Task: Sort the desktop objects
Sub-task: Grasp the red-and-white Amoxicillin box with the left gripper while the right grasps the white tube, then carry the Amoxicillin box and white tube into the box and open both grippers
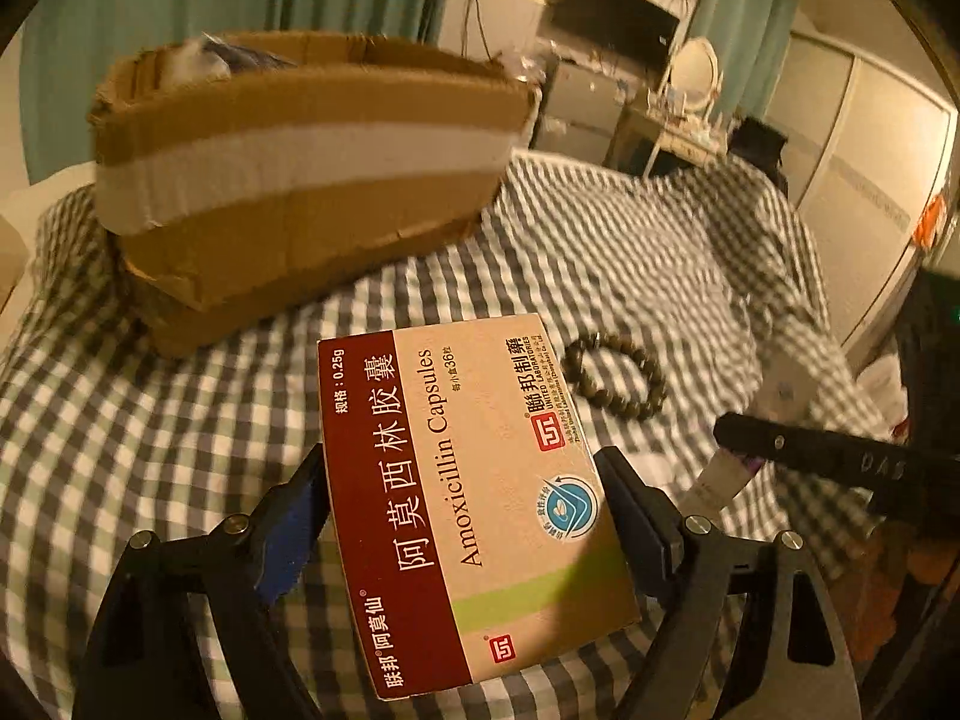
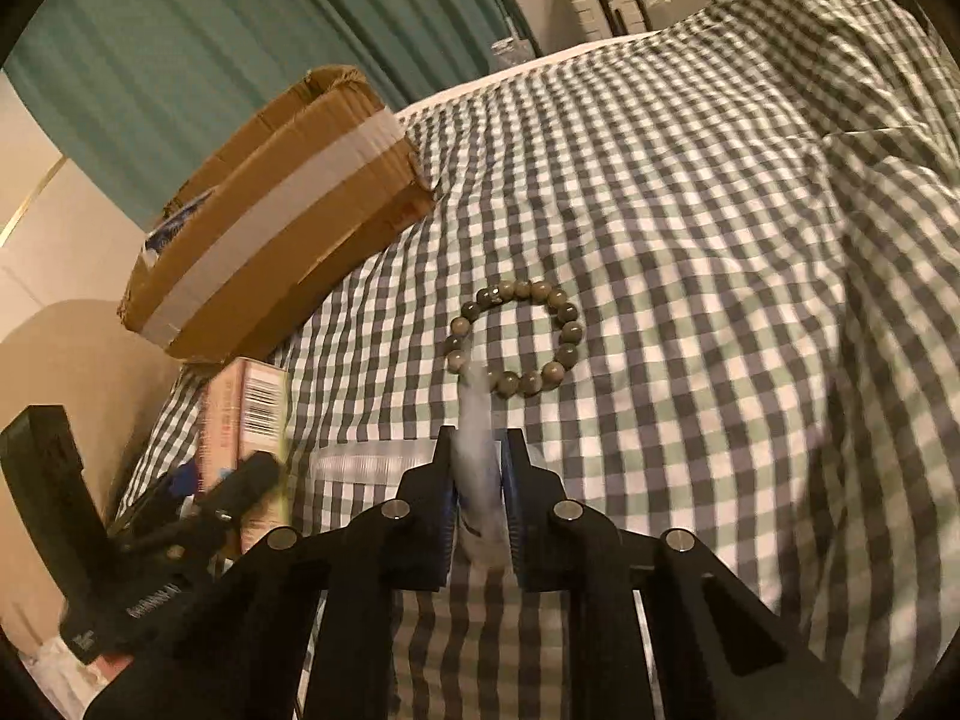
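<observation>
My left gripper (image 1: 462, 462) is shut on a red and beige Amoxicillin medicine box (image 1: 474, 498), its pads pressing the box's two long sides above the checked bedcover (image 1: 150, 432). In the right wrist view that box (image 2: 255, 414) shows at the lower left. My right gripper (image 2: 477, 450) is shut on a thin white tube-like item (image 2: 477, 414), blurred, standing up between the pads. The same item (image 1: 720, 477) hangs at the right in the left wrist view. A brown bead bracelet (image 2: 516, 336) lies on the cover just beyond the right fingertips. An open cardboard box (image 1: 300, 180) sits at the far left.
The cardboard box (image 2: 282, 216) has a white tape band and some items inside. Green curtains (image 1: 180, 0) hang behind it. A dressing table with a round mirror (image 1: 696, 69) and a dark screen (image 1: 612, 18) stand beyond the bed. A bump in the cover (image 2: 840, 90) rises at the right.
</observation>
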